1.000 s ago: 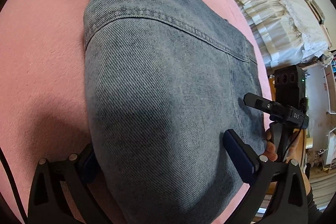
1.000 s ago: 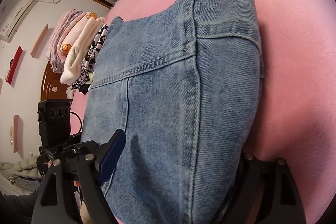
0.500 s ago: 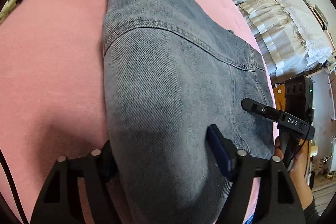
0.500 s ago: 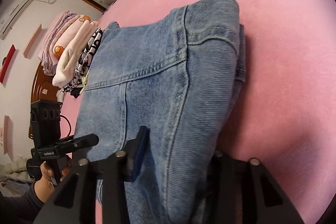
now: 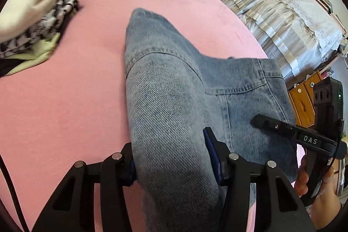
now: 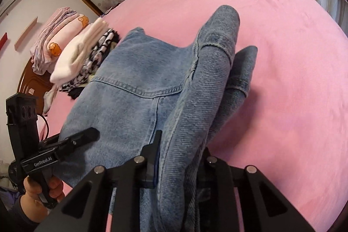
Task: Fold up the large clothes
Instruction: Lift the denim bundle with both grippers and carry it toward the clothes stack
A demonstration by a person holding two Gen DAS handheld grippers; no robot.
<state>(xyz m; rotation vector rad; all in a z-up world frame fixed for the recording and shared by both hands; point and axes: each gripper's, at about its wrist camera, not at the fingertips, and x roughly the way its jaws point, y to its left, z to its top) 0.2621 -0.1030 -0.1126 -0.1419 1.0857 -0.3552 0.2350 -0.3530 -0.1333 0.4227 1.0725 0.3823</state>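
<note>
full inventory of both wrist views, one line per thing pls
jeans: 1, blue, on the bed, near end bunched in both claws
bed cover: 1, pink, under everything
folded clothes: 1 stack, cream, black-white, pink, far edge of bed
frilled cloth: 1, cream, draped beside the bed
cabinet: 1, wooden, beyond the bed
left claw: 1, black, closing on one side of the jeans
right claw: 1, black, closing on the other side
hands: 2, holding the claw handles

Soft even daylight, slight motion blur, strong fisheye bending at edges.
</note>
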